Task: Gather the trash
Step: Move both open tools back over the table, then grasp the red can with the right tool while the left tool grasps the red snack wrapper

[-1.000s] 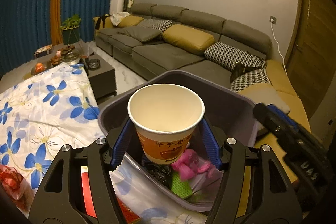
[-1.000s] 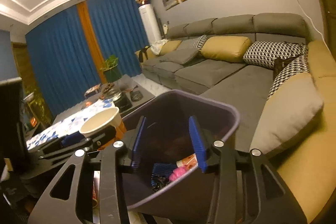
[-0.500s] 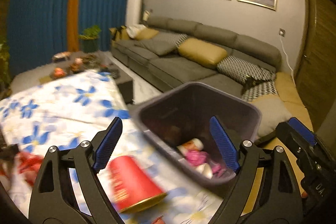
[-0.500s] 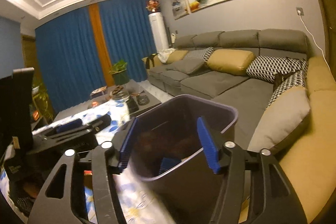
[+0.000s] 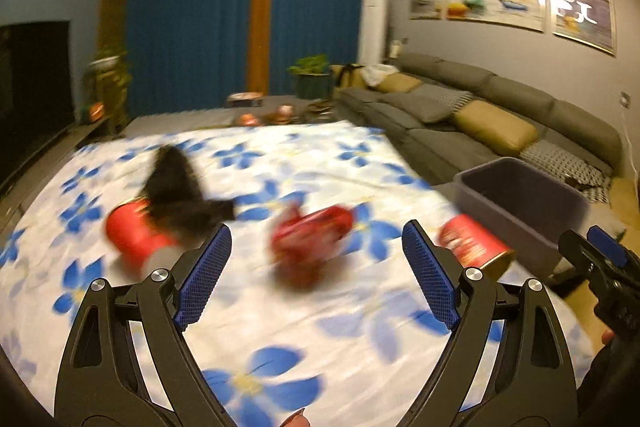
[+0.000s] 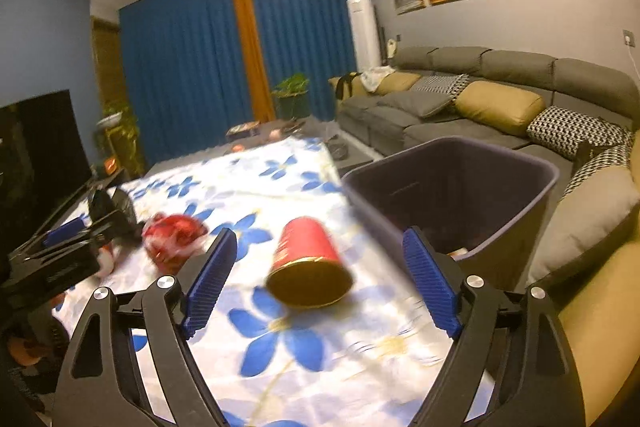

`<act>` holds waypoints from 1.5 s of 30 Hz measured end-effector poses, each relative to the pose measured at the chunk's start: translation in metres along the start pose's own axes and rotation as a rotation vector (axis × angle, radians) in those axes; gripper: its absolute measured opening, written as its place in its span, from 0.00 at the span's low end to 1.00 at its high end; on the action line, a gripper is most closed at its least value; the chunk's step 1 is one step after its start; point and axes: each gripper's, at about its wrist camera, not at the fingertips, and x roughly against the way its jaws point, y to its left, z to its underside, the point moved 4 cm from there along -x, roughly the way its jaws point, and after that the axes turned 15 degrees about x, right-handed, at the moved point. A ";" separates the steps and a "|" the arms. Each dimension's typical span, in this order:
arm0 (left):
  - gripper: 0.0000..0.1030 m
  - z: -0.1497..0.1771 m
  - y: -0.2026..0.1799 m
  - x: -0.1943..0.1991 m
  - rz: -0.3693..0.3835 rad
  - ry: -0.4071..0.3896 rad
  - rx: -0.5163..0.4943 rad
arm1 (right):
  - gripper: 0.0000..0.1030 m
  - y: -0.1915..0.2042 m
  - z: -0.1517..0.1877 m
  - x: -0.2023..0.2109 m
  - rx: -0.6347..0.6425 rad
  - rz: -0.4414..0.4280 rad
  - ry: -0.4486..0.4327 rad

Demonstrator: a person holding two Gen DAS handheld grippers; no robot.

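Note:
My left gripper (image 5: 316, 275) is open and empty above the flowered tablecloth (image 5: 280, 327). Just beyond it lies a crumpled red wrapper (image 5: 310, 241). A red cup (image 5: 134, 237) lies to the left, partly under a black scrap (image 5: 176, 187). A red can (image 5: 474, 247) lies on its side at the right, beside the dark bin (image 5: 520, 195). My right gripper (image 6: 316, 279) is open and empty, with the red can (image 6: 308, 261) just ahead between its fingers. The bin (image 6: 460, 195) stands to the right, with some trash inside. The wrapper (image 6: 174, 239) shows at the left.
A grey sofa (image 6: 460, 95) with cushions runs behind the bin. A dark coffee table (image 5: 272, 107) with small items stands past the table's far edge. A television (image 6: 36, 147) is at the left. The left gripper (image 6: 56, 247) shows at the left of the right wrist view.
My left gripper let go of the paper cup over the bin, opened, and swung left over the table. My right gripper opened wider and turned left toward the red can.

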 end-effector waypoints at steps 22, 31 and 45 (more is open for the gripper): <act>0.83 -0.003 0.067 0.010 -0.062 -0.026 0.083 | 0.76 0.045 0.025 -0.037 0.002 0.017 0.130; 0.83 -0.003 0.055 -0.001 -0.042 -0.011 0.068 | 0.71 0.047 0.027 -0.054 -0.003 0.022 0.162; 0.83 -0.003 0.041 -0.025 -0.028 0.014 0.043 | 0.56 0.046 0.027 -0.082 -0.047 -0.031 0.221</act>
